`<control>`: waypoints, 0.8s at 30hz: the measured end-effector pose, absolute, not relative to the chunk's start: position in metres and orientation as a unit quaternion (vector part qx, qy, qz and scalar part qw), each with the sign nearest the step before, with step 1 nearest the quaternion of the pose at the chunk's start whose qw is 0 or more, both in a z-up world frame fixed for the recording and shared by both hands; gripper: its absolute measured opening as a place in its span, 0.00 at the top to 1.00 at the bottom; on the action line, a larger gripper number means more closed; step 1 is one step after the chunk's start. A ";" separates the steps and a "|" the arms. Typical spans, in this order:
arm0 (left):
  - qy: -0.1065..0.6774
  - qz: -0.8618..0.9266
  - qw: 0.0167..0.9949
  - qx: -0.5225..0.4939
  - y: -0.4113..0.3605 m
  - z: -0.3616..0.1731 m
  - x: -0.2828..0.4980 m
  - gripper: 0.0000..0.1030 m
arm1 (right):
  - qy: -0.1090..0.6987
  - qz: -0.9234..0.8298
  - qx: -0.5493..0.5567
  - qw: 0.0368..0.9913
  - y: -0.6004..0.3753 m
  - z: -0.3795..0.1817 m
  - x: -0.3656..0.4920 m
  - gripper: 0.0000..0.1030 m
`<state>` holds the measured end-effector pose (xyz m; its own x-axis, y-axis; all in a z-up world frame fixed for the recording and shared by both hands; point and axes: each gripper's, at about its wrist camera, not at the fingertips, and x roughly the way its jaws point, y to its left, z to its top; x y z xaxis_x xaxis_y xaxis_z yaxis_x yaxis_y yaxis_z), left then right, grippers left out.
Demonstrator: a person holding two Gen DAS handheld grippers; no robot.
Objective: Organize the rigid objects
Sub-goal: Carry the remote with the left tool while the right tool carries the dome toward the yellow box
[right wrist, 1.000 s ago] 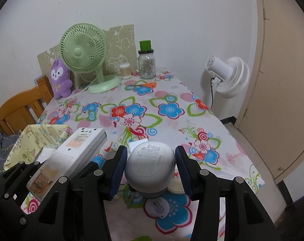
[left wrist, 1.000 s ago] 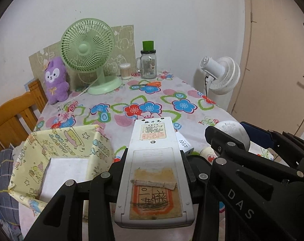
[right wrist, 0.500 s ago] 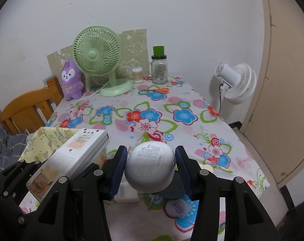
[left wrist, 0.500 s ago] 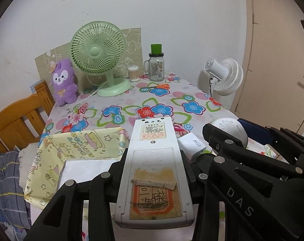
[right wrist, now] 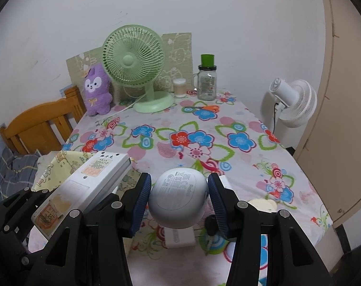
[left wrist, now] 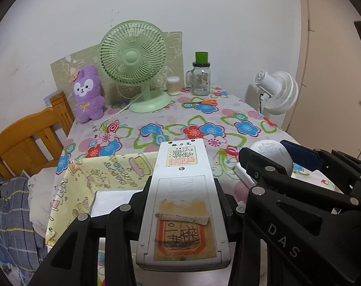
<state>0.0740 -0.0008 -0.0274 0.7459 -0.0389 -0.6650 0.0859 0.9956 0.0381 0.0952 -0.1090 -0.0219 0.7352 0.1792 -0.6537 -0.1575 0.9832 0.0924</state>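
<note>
Floral-cloth table (right wrist: 240, 119) against a white wall; green desk fan (right wrist: 135, 64), purple plush (right wrist: 97, 90), glass jar (right wrist: 206, 83) and orange scissors (right wrist: 204, 108) along the back edge, wooden chair (left wrist: 30, 143) at the left, white floor fan (right wrist: 292, 102) off the right side.

I've got both hands loaded. Left gripper (left wrist: 183, 205) is pinching the white remote (left wrist: 183, 190) by its long sides, back face up, nose pointing at the table. Right gripper (right wrist: 178, 200) has its blue pads (right wrist: 140, 200) pressed on either side of the round grey Redmi case (right wrist: 178, 197), jaws roughly half spread around it. Both items are clear of the cloth, carried over the near end of the table.

Yellow patterned fabric bin (left wrist: 92, 176) sits at the near-left corner, directly under and left of the remote. My read: that's the drop target. A white adapter (right wrist: 180, 237) and a cream disc (right wrist: 261, 205) lie on the cloth below the right gripper, presumably next to collect.

How I'd run it:
- bring the remote over the bin's opening first, lower it inside the walls, then release; the soft walls will fold if clipped
- keep the right gripper out of the way till the left is clear; the two rigs are nearly touching
- the case is smooth and rounded, so keep the grip firm and level; it could squirt out.
</note>
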 end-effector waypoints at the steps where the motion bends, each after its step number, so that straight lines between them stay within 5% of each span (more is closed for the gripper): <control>1: 0.355 -0.033 0.934 0.032 0.003 -0.028 0.075 0.56 | 0.353 0.092 0.015 0.931 -0.106 -0.022 0.096 0.49; 24: 0.380 -0.015 0.925 0.023 0.060 -0.044 0.087 0.56 | 0.374 0.118 -0.013 0.920 -0.038 -0.035 0.115 0.49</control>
<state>0.0870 0.0603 -0.0441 0.7114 -0.0097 -0.7027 0.0443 0.9985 0.0311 0.1151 -0.0377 -0.0353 0.6929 0.2068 -0.6907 -0.2268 0.9719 0.0635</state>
